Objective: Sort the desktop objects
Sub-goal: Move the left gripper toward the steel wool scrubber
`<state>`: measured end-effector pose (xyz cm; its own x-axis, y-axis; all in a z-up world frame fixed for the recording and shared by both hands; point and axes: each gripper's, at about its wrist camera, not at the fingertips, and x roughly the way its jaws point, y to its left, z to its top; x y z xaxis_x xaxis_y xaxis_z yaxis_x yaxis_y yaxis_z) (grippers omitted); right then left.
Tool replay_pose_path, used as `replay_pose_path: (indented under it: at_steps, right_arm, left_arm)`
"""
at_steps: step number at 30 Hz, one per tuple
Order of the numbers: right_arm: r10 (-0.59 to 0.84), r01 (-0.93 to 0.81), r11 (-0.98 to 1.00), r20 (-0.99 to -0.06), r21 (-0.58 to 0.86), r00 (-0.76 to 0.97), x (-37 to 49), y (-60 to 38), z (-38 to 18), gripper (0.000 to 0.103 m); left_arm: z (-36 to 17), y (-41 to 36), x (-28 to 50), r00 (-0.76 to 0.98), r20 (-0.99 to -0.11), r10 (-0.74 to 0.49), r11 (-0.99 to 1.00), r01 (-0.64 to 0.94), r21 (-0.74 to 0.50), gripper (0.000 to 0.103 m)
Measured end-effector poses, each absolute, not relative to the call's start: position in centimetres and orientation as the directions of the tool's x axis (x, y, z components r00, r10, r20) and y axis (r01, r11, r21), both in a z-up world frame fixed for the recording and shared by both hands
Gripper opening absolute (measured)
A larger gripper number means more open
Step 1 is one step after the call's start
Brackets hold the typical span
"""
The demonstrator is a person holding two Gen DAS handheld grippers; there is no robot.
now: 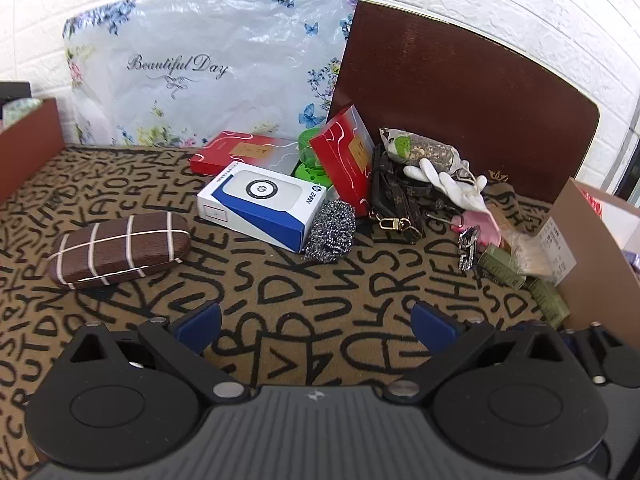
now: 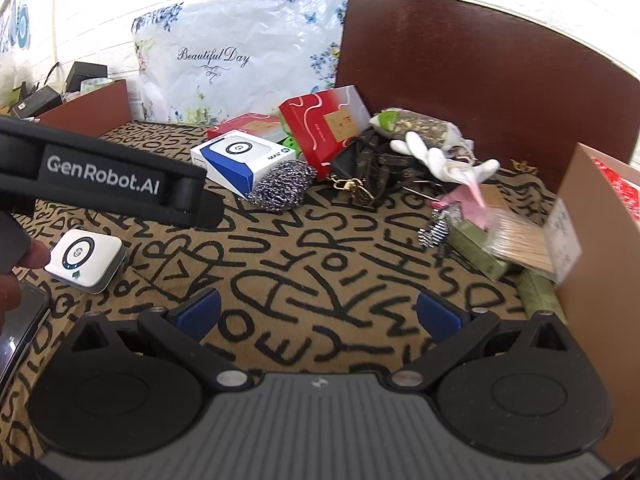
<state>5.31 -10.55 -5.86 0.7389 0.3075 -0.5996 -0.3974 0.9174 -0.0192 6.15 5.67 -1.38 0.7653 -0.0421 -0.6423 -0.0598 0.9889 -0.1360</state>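
My left gripper (image 1: 318, 324) is open and empty above the letter-print mat (image 1: 320, 300). Ahead of it lie a brown striped glasses case (image 1: 120, 250), a white-and-blue box (image 1: 260, 208) and a steel scrubber (image 1: 330, 236). Behind those are two red boxes (image 1: 344, 156), a green item (image 1: 310, 152), a brown strap bag (image 1: 394, 200) and a white glove (image 1: 444, 184). My right gripper (image 2: 319, 312) is also open and empty over the mat. A small white device (image 2: 86, 260) lies to its left, and a bag of thin sticks (image 2: 516, 244) on green packets (image 2: 476, 252) to its right.
A cardboard box (image 2: 596, 248) stands at the right edge and a brown box wall (image 1: 28, 140) at the left. A dark wooden board (image 1: 460, 92) and a floral bag (image 1: 200, 72) lean on the back wall. The left gripper's black body (image 2: 100, 176), a hand and a phone (image 2: 20, 320) fill the right view's left side.
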Motion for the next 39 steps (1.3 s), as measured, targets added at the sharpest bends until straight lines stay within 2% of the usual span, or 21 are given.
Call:
replay_pose_path:
  at_steps: [5,21,23,26,30,33,39]
  right_arm:
    - [0.352,-0.444,0.896,-0.594,-0.009,0.724,7.2,-9.8,-6.7,0.101]
    - [0.436,-0.541,0.841,-0.569,-0.020,0.697,14.0,-6.6,-8.6,0.099]
    - [0.437,-0.546,0.837,-0.577,-0.019,0.690,14.7,-6.3,-9.0,0.091]
    - [0.437,-0.549,0.836,-0.586,-0.016,0.682,15.8,-6.0,-9.4,0.089]
    - [0.444,-0.555,0.832,-0.591,-0.009,0.674,16.8,-5.7,-9.9,0.086]
    - [0.453,-0.566,0.824,-0.587,-0.011,0.671,17.1,-5.5,-10.0,0.079]
    - [0.468,-0.578,0.816,-0.581,-0.005,0.666,17.8,-5.2,-10.1,0.067]
  left_arm:
    - [-1.8,6.1,7.4,0.766,-0.643,-0.014,0.990,-0.078,-0.115,0.103]
    - [-4.9,7.6,14.0,0.728,-0.683,-0.063,0.980,-0.084,-0.179,0.101]
    - [-5.3,7.7,14.6,0.720,-0.689,-0.078,0.978,-0.080,-0.194,0.097]
    - [-5.8,7.9,15.5,0.706,-0.700,-0.102,0.975,-0.070,-0.213,0.091]
    - [-6.3,8.0,16.3,0.693,-0.707,-0.142,0.968,-0.053,-0.246,0.073]
    - [-6.3,8.0,16.6,0.695,-0.701,-0.159,0.965,-0.039,-0.258,0.061]
    - [-6.4,7.9,17.5,0.697,-0.689,-0.199,0.954,-0.025,-0.300,0.049]
